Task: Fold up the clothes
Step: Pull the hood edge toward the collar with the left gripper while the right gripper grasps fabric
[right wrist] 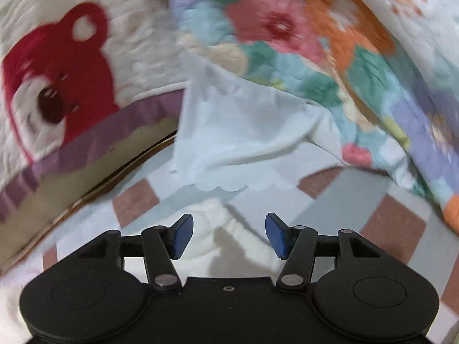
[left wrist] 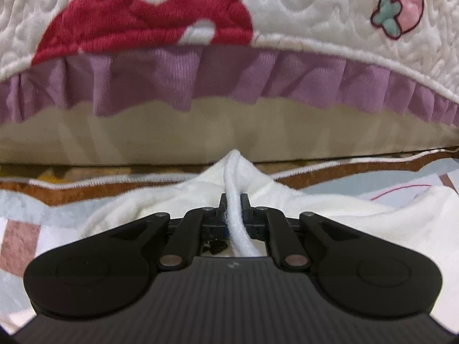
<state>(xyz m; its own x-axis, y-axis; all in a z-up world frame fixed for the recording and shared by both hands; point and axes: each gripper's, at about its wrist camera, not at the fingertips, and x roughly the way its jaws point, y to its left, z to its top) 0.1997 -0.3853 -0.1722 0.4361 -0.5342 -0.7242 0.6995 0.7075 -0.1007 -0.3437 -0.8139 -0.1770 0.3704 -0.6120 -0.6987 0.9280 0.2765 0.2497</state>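
In the left wrist view, a ribbed hem of the white garment (left wrist: 183,200) is clamped between the closed jaws of the left gripper (left wrist: 234,200) at the centre of the frame. The hem runs as a thick cord along the gripper's pointing line, rising to a peak just beyond the fingertips, and the rest of the cloth spreads to lower left and lower right over a checked mat (left wrist: 20,229).

In the right wrist view, the right gripper (right wrist: 228,236) stands wide apart with nothing between its blue pads (right wrist: 183,236). A rumpled part of the white garment (right wrist: 212,223) lies just below and ahead of the gap, at lower centre (the frame is blurred, so contact cannot be told).

The next fold seems to turn on this: the free cloth lies directly ahead of the open right gripper, which is judged the nearer one to take it. A flowered quilt (right wrist: 287,28) hangs at upper right.
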